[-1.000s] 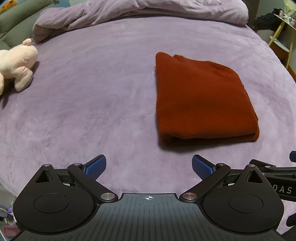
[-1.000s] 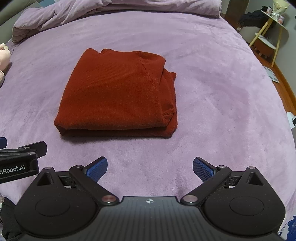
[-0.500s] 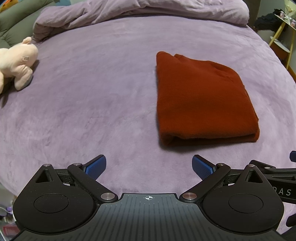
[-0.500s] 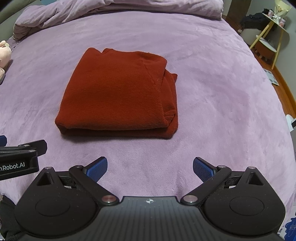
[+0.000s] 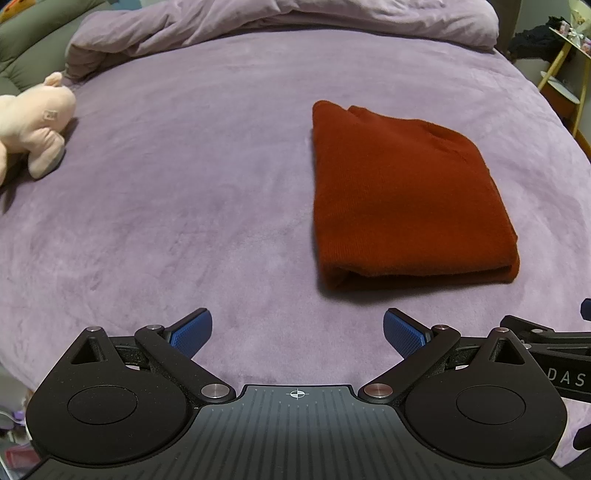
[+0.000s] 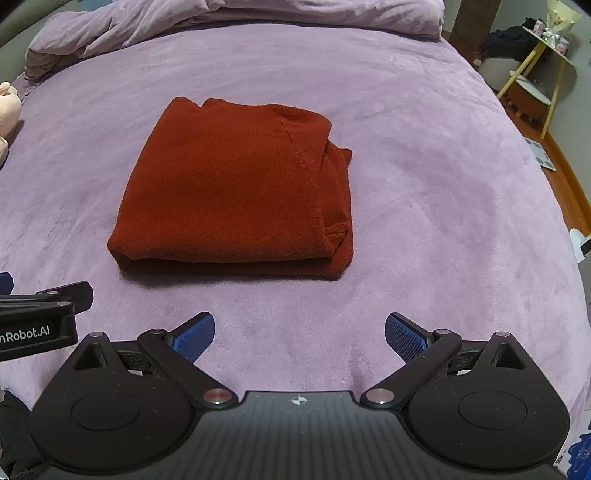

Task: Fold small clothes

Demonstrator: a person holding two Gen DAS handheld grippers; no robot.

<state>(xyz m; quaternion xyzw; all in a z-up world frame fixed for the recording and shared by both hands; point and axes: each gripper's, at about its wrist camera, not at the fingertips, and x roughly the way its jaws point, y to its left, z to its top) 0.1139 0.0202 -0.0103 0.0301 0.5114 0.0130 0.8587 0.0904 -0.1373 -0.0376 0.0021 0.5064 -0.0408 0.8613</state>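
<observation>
Folded red garment on the purple bed

The bed (image 6: 424, 177) carries the red garment (image 6: 236, 188) at its middle, folded; it looks soft and light, best pinched at the near thick edge. Both the left gripper (image 5: 297, 332) and right gripper (image 6: 299, 334) are spread, empty, near it.

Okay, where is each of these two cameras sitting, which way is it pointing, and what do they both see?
Left wrist: on the left gripper, facing forward over the bed; red folded garment ahead-right, plush toy at left; open blue fingers show.
Right wrist: on the right gripper, facing the garment almost straight ahead; open fingers show, the left gripper at its left edge.
Shared: garment, bed, rumpled duvet, plush toy.
</observation>
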